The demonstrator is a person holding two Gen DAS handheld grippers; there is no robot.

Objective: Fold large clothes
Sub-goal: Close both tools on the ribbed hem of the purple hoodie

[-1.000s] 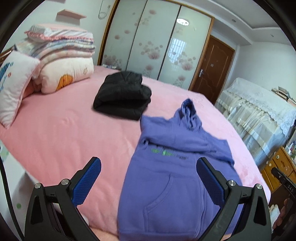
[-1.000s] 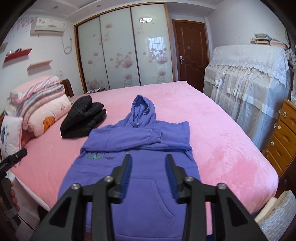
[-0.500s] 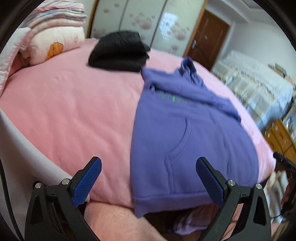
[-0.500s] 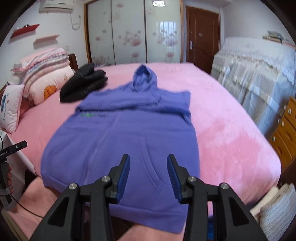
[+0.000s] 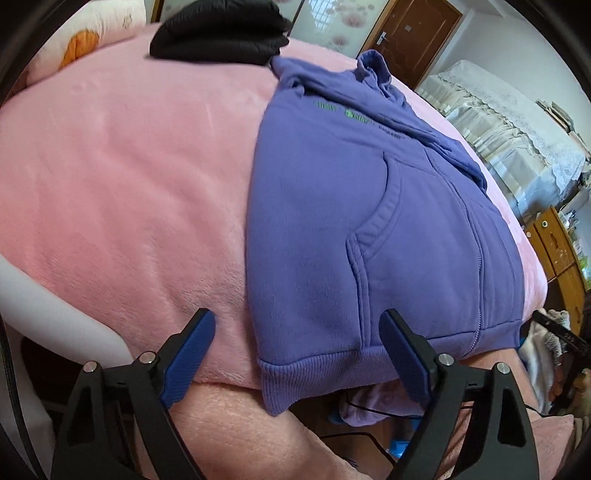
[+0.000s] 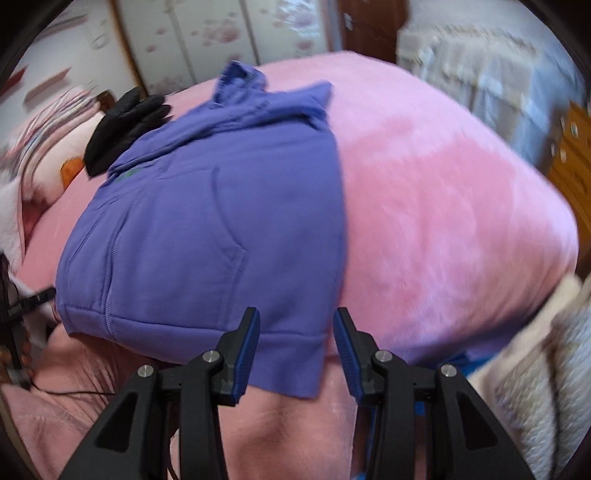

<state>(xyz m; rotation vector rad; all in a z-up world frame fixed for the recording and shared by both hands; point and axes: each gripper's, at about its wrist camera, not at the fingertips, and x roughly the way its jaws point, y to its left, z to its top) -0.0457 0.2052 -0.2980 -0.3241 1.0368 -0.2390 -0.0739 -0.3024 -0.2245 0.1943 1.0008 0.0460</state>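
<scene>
- Left gripper (image 5: 297,356): jaws spread wide and closing at this moment. The near left corner of the hoodie's ribbed hem (image 5: 295,373) lies between the blue pads; no pad presses on it yet.
- Right gripper (image 6: 295,352): jaws stand partly apart, nothing pinched. The hem's near right corner (image 6: 295,369) sits between and just beyond the fingers; the picture is blurred, so contact cannot be confirmed, but a gap shows on both sides.
- Purple hoodie (image 5: 369,206): lies front-up and flat on the pink bed cover (image 5: 129,184), hood toward the far end, sleeves laid across the chest, pouch pocket showing. The hem overhangs the bed's near edge, closest to both tools.
- Folded black garment (image 5: 221,33): rests beyond the hoodie's shoulder, near the pillows, apparently already dealt with.
- Step in hand, as judged: both tools are set at the two hem corners for a bottom-to-top fold. Grasp not yet made on either side.
- Next move calls for: both sets of jaws to close firmly on the ribbing, catching front and back layers together, then an even lift and carry toward the hood.
- Risk noted: an uneven pinch or lift would skew the fold or disturb the sleeves.
</scene>
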